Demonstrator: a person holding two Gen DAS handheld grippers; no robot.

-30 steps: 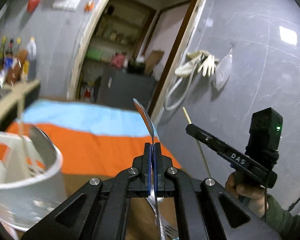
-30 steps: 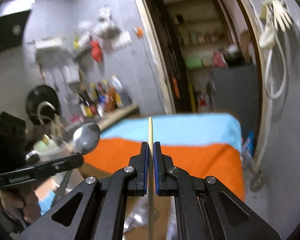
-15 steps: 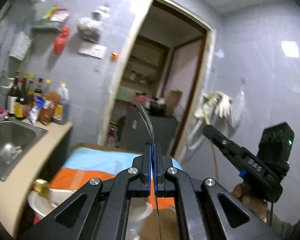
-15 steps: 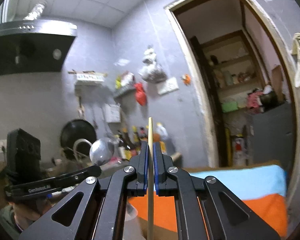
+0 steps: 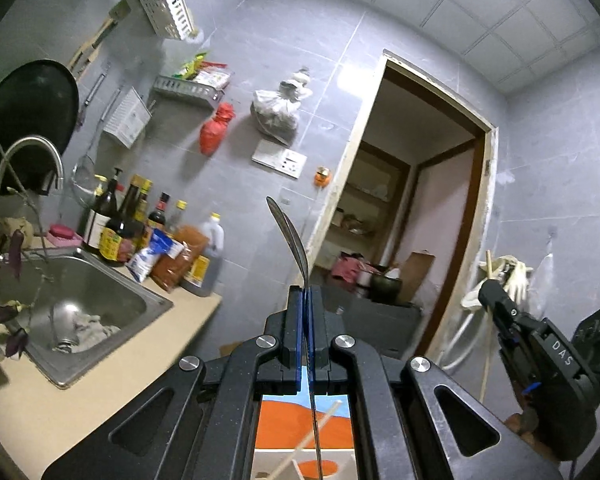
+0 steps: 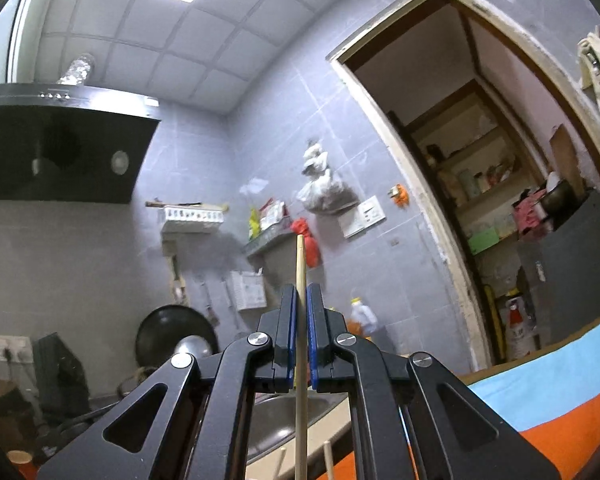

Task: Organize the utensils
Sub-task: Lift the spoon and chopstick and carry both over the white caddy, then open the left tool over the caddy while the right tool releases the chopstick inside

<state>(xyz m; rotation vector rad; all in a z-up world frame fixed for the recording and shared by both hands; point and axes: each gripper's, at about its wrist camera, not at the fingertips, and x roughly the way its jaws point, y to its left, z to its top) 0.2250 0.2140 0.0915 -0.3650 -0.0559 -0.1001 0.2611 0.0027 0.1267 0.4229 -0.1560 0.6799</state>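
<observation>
The left tongs (image 5: 305, 300) are clamped on a metal spoon (image 5: 290, 236). Its bowl stands edge-on above the tips, and its handle runs down between the two arms toward the bottom of the left view. The right tongs (image 6: 301, 300) are clamped on a wooden chopstick (image 6: 300, 264), which pokes straight up past the tips and also hangs down below them. Both tools point high, at the grey tiled wall and the doorway (image 5: 416, 240), so whatever holds the utensils is not in front of either pair. Only a strip of orange and blue cloth (image 5: 284, 420) shows beneath the left tongs, crossed by another loose wooden stick (image 5: 320, 424). The tops of two more sticks (image 6: 328, 456) show under the right tongs.

To the left of the left tongs, and lower, lie the steel sink (image 5: 80, 300) and a row of bottles (image 5: 140, 236) on the counter. To their right, the right tongs show from the side with a chopstick rising from them.

The main risk is slip. Each piece is thin, smooth and pinched at a single spot along its length, so a quick tilt downward could let it pivot or slide out. The spoon is the likelier to swing, with its heavy bowl above the grip. Lowering without sight of the holder could also knock a tip against its rim, and the two tongs, near each other, could clash.
</observation>
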